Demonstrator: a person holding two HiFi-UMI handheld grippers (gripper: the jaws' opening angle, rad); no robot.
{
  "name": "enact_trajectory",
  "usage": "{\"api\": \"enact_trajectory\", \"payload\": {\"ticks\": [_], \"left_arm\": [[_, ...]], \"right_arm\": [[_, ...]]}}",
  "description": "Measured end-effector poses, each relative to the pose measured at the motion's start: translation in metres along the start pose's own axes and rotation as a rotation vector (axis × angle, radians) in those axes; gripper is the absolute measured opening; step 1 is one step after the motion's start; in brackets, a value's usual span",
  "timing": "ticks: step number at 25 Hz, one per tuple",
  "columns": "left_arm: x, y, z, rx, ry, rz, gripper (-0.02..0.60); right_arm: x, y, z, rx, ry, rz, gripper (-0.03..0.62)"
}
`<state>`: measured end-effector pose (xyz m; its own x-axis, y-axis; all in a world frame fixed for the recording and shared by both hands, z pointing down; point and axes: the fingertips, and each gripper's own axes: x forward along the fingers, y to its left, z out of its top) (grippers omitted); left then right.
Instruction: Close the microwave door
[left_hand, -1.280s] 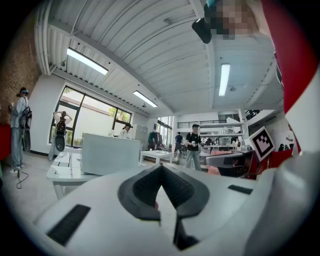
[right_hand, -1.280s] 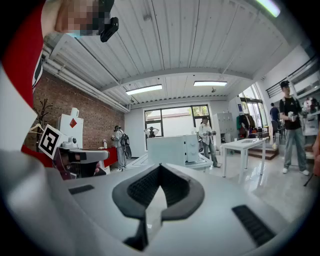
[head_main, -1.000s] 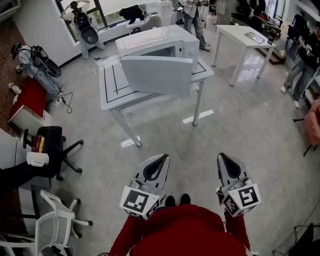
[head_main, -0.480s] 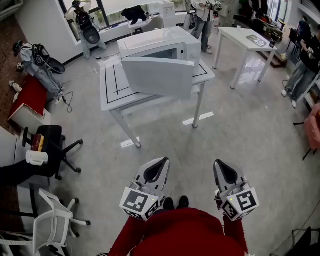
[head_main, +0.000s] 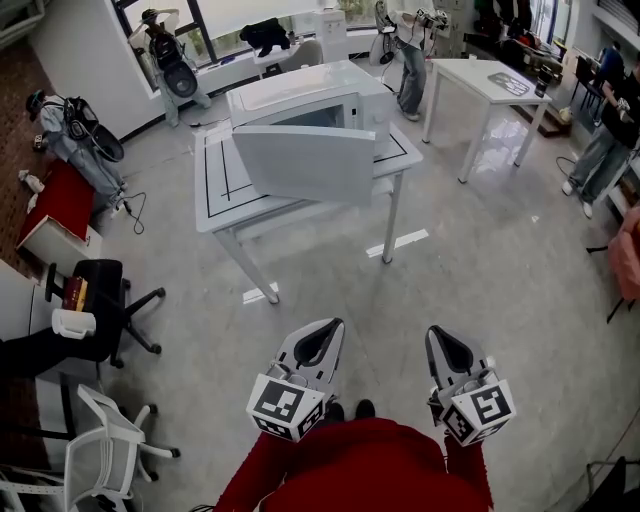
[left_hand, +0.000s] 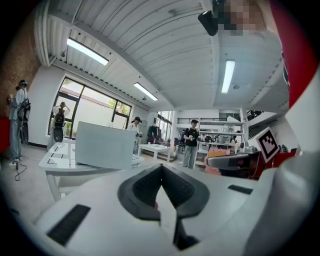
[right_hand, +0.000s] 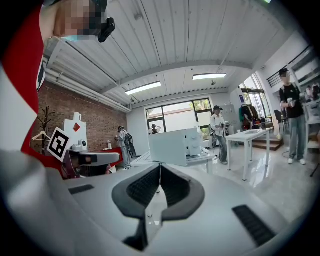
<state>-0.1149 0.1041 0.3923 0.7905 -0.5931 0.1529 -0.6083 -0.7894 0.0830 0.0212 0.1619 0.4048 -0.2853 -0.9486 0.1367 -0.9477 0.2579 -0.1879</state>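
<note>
The microwave (head_main: 305, 92) stands on a white bench (head_main: 214, 190) marked with black lines, well ahead of the person across the bare grey floor. Its door (head_main: 305, 162) is swung wide open, the flat white panel facing this way and covering most of the oven's front. From this height the door's lower edge seems to reach out past the bench's front edge, though that is hard to judge.

Both tools are held low and close to the person's red top (head_main: 365, 465), far from the bench. The left tool (head_main: 333, 326) has its jaws pressed together with nothing between them, and the right tool (head_main: 437, 333) is likewise closed and empty. Each points roughly toward the microwave.

A second white table (head_main: 482, 72) stands to the right of the bench. A black office chair (head_main: 100, 290) and a white chair (head_main: 105, 440) sit at the left.
</note>
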Motion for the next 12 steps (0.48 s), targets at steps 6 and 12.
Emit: {"api": "enact_trajectory", "payload": {"ticks": [6, 12], "left_arm": [[0.021, 0.013, 0.021, 0.036, -0.017, 0.065, 0.012], [0.032, 0.018, 0.036, 0.053, -0.044, 0.104, 0.012]], "right_arm": [[-0.002, -0.017, 0.011, -0.008, -0.023, -0.001, 0.014], [-0.001, -0.031, 0.020, -0.009, -0.037, 0.003, 0.014]]}}
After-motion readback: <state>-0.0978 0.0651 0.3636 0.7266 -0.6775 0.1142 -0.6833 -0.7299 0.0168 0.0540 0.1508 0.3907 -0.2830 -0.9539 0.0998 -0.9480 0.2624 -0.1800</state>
